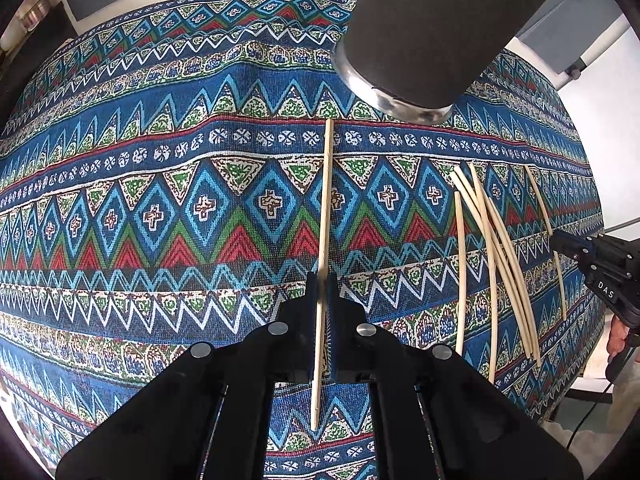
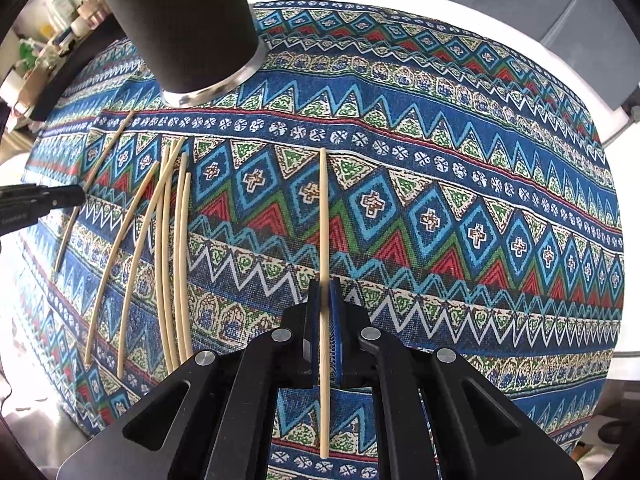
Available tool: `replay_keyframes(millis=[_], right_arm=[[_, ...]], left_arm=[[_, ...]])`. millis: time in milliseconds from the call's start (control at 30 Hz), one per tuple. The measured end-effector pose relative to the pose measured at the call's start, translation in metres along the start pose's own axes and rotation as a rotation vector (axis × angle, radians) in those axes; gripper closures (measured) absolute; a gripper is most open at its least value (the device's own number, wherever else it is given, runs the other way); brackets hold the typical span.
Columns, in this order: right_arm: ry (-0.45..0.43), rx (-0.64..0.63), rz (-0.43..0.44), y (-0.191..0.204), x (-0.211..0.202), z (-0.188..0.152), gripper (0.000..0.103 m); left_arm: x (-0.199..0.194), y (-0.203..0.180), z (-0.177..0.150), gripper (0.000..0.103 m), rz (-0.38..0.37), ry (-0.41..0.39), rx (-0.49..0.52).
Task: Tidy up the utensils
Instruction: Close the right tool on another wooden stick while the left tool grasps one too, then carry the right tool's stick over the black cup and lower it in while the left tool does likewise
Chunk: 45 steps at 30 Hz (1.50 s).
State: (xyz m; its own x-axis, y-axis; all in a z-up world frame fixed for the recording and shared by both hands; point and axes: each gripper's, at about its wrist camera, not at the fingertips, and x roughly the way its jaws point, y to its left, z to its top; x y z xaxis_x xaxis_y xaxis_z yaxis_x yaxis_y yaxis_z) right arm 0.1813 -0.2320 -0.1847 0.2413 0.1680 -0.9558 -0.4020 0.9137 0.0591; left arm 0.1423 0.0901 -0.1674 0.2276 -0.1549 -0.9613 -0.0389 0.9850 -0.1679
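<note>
Both grippers are clamped down now, each on its own stick. In the left wrist view the left gripper (image 1: 322, 280) has its jaws pressed tight on a pale chopstick (image 1: 325, 216), which runs from about six o'clock straight up toward twelve, its far tip just short of the dark cup (image 1: 436, 36) (matte black sleeve, shiny metal base) standing at one o'clock on the patterned tablecloth (image 1: 160, 200). Over at three o'clock lies the loose bunch of chopsticks (image 1: 500, 264), fanned and overlapping on the cloth, and beyond them the right gripper (image 1: 560, 240) pokes in from the edge.

Switch to the right wrist view: the right gripper (image 2: 325, 292) is pinching a second chopstick (image 2: 323, 220), again lined up six to twelve. The bunch (image 2: 168, 240) sits at nine o'clock, the cup (image 2: 184, 28) up at eleven, and the left gripper's tip (image 2: 76, 194) enters from the nine o'clock edge, holding a thin stick (image 2: 96, 164).
</note>
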Motion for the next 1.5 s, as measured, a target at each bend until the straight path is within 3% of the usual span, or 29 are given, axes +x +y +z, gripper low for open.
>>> replay_keyframes(millis=[267,733,1100,1500], right_arm=[[-0.015,0.085,0.039,-0.033,-0.011,-0.003,0.099],[-0.197,0.140,0.075,-0.057,-0.083,0.032,0.099],[-0.393,0.106,0.107,-0.046,-0.139,0.085,0.099],[-0.547,0.005,0.171,-0.001,-0.179,0.139,0.099]], left_arm=[[-0.026,0.021,-0.018,0.099,0.008,-0.026,-0.039],[-0.098,0.045,0.019,0.099,0.078,-0.166,-0.059],[-0.157,0.009,0.070,0.099,0.105,-0.325,-0.023],[-0.199,-0.036,0.106,0.099,0.093,-0.496,0.056]])
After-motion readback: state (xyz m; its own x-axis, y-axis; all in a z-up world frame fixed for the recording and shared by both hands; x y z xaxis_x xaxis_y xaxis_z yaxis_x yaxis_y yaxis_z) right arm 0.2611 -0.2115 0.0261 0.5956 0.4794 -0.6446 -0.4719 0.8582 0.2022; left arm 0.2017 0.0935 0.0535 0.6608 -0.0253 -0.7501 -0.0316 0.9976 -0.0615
